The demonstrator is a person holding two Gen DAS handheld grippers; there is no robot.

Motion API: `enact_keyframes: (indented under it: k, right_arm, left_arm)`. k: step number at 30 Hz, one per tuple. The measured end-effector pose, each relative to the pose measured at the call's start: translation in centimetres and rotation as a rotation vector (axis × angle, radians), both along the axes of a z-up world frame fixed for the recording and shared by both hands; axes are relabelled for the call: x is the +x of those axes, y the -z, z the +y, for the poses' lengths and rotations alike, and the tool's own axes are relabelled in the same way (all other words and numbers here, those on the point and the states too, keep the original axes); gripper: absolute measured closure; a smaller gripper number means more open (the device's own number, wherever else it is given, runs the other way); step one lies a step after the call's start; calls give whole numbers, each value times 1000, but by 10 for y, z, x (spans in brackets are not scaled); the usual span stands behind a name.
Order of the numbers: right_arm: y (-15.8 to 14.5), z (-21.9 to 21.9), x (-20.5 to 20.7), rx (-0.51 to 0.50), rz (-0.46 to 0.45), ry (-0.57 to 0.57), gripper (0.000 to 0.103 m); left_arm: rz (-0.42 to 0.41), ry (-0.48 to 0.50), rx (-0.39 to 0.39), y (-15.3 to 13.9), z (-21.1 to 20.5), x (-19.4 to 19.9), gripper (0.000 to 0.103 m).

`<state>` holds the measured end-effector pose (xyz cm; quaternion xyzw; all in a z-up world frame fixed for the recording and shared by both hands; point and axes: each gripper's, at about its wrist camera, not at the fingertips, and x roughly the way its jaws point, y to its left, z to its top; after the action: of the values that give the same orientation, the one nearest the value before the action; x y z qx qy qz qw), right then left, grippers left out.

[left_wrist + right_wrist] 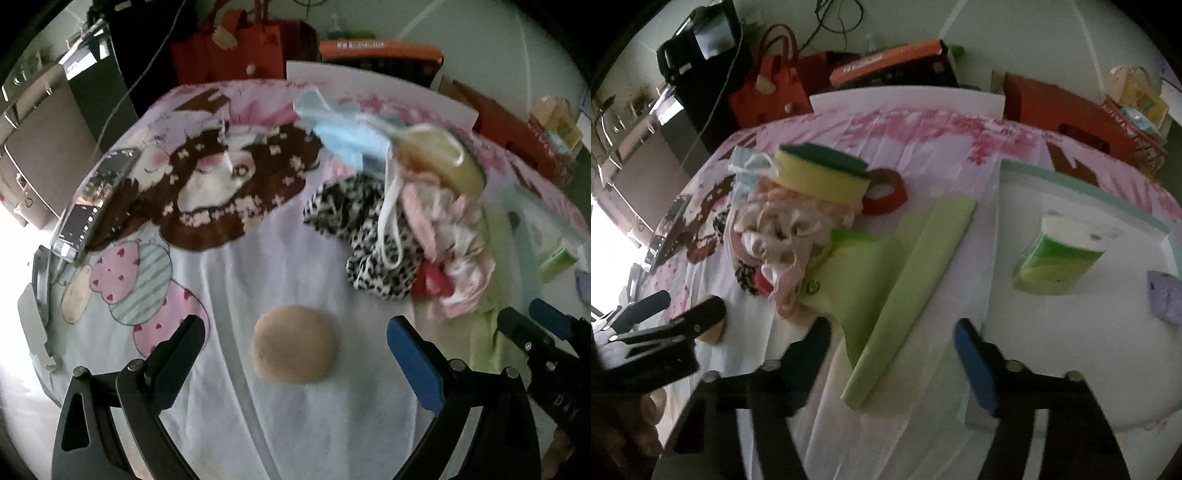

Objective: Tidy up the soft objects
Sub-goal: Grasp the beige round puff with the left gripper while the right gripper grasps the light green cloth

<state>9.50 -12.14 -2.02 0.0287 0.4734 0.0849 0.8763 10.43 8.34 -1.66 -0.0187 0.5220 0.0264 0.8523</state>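
Note:
A round tan soft pad (294,345) lies on the cartoon-print cloth (229,177), and my left gripper (295,328) stands open with a finger on either side of it, not touching. Beyond it is a heap: leopard cloth (365,236), pink-white cloth (454,236), blue cloth (343,136) and a yellow-green sponge (822,175) on top. My right gripper (892,328) is open over a folded green cloth (912,273), its pads clear of it. To its right a white tray (1082,184) holds a green tissue pack (1060,258) and a purple item (1165,295).
A red tape roll (886,192) lies behind the heap. A clear-cased device (96,199) sits at the table's left edge. Red bags (240,48) and an orange box (380,51) stand past the far edge. Both grippers work close together near the front.

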Motion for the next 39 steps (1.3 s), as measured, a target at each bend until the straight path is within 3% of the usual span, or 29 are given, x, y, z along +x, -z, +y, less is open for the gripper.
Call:
enact_keyframes:
  k: [9,10,15,21,28,34,39]
  right_arm:
    - [18,0,8,14,57,8,66]
    - [20,1,9,15,59,9,67]
    - [23,6,12,-4,56,6,74]
    - [24,8,12,-1,59,7,89]
    - [24,2,15,30,56,27,97]
    - [17,-2,15,49,27,38,98]
    - [-1,-7,11,78,-32,39,98]
  left_arm:
    - [82,7,-39,22,0,5,8]
    - [87,5,-48,23,1,5,17]
    - [90,4,-51,24,1,5,25]
    - [72,16,-55,21,-3,5,52]
    - [59,8,-86,16,3,2,54]
    - [31,8,-118,9,9,2,55]
    - [-28,5,-124,-12,7,-2,55]
